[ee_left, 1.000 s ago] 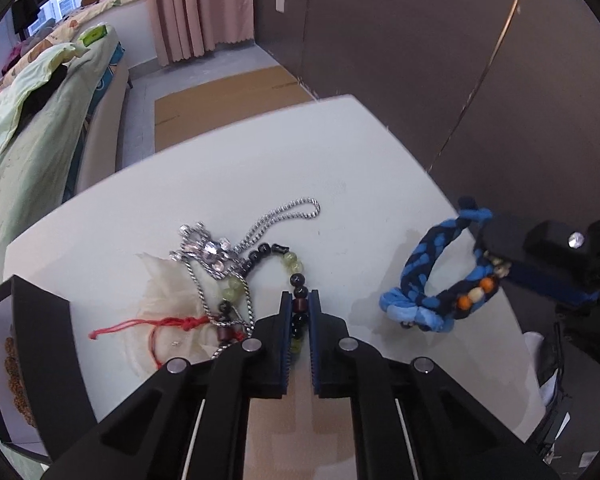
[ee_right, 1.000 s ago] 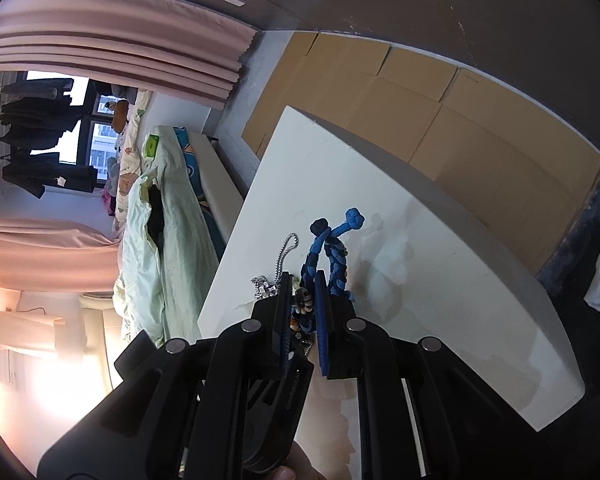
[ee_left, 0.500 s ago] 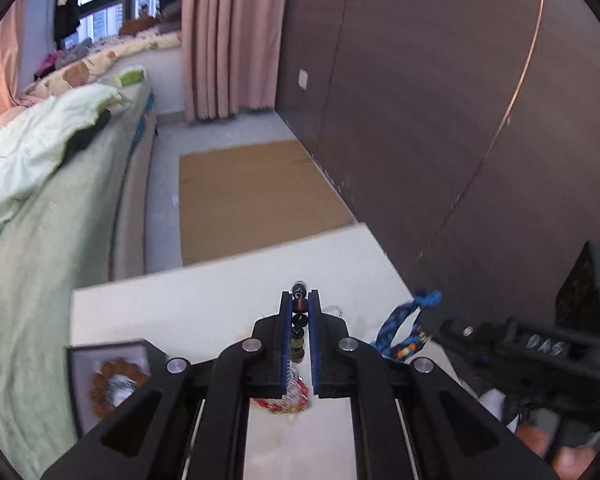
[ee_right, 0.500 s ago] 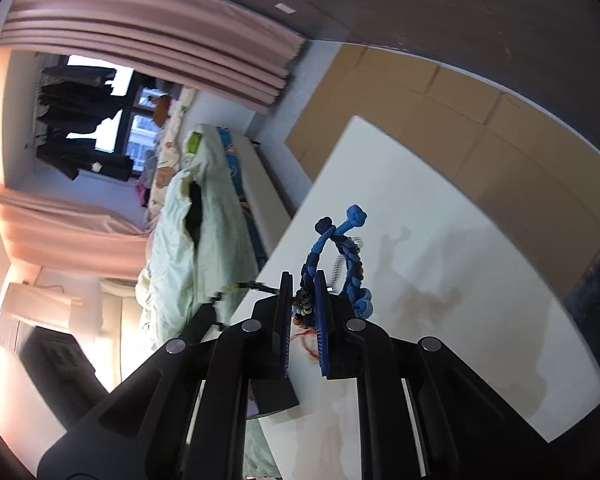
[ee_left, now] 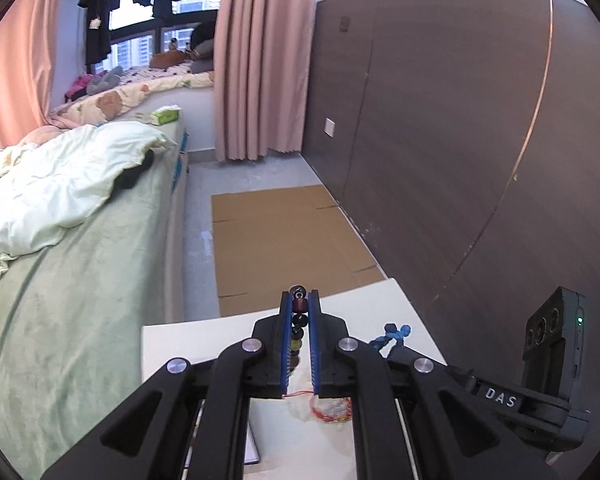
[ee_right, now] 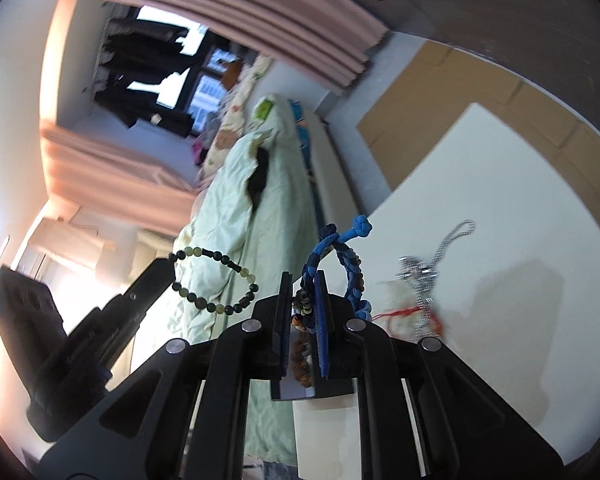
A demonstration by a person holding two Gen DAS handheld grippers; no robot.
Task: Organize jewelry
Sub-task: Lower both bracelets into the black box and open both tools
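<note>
While lifted above table (ee_left: 220,336), left claw (ee_left: 299,304) clamps beaded bracelet (ee_left: 298,322), right claw (ee_right: 302,292) clamps blue braid (ee_right: 354,280).

The left gripper (ee_left: 299,300) reaches up from the bottom centre of its own view, jaws nearly closed and clamped on a beaded bracelet (ee_left: 299,322). The right gripper (ee_right: 303,280) sits likewise at lower centre of its view, pinching a blue braided bracelet (ee_right: 350,268). In the right view, the left gripper's body shows at lower left.
</note>
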